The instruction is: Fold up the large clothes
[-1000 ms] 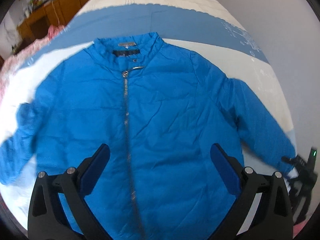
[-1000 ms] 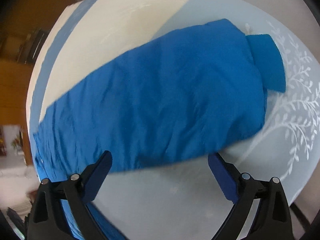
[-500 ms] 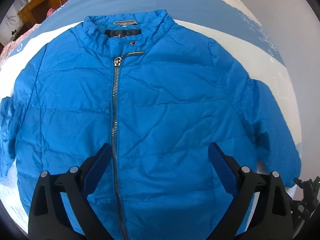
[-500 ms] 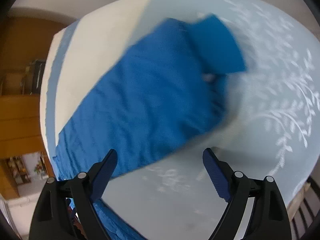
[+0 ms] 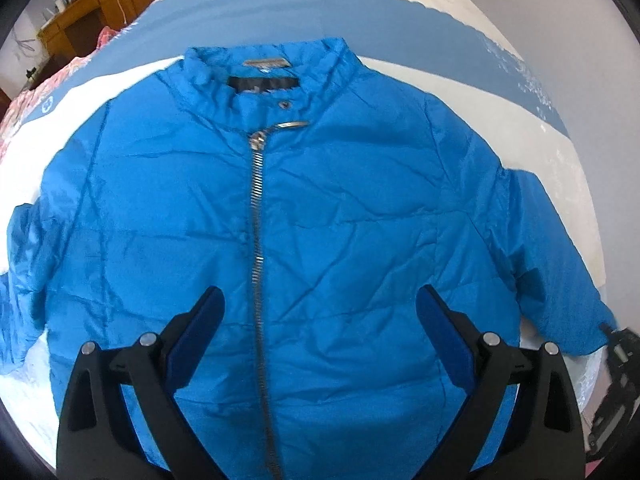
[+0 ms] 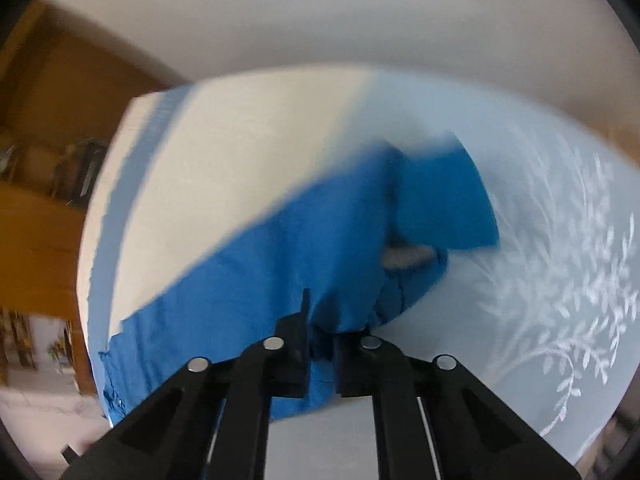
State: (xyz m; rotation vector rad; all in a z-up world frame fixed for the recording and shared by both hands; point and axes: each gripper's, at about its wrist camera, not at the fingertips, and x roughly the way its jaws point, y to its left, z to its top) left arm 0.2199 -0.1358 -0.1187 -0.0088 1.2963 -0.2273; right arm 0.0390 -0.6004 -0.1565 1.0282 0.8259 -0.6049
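Observation:
A bright blue zipped jacket (image 5: pixel 340 208) lies flat, front up, on a bed with its collar at the far side. My left gripper (image 5: pixel 318 320) hovers open over its lower front, nothing between the fingers. In the right wrist view my right gripper (image 6: pixel 322 344) is shut on a bunched fold of the jacket's sleeve (image 6: pixel 304 256), and the cloth lifts off the sheet toward the jaws. The sleeve's cuff (image 6: pixel 452 204) hangs beyond. In the left wrist view that sleeve (image 5: pixel 556 264) reaches the right edge, where part of the right gripper's black frame (image 5: pixel 616 384) shows.
The bed has a white and blue sheet (image 5: pixel 304 12) with a pale leaf pattern (image 6: pixel 560 280). Wooden furniture (image 5: pixel 84 8) stands beyond the far left corner. Pink patterned cloth (image 5: pixel 24 100) lies at the left edge. A pale wall (image 6: pixel 320 20) rises behind the bed.
My right gripper went from wide open above the sleeve to shut on a fold of it and rose, pulling the cloth up. The left gripper stays open over the jacket's front.

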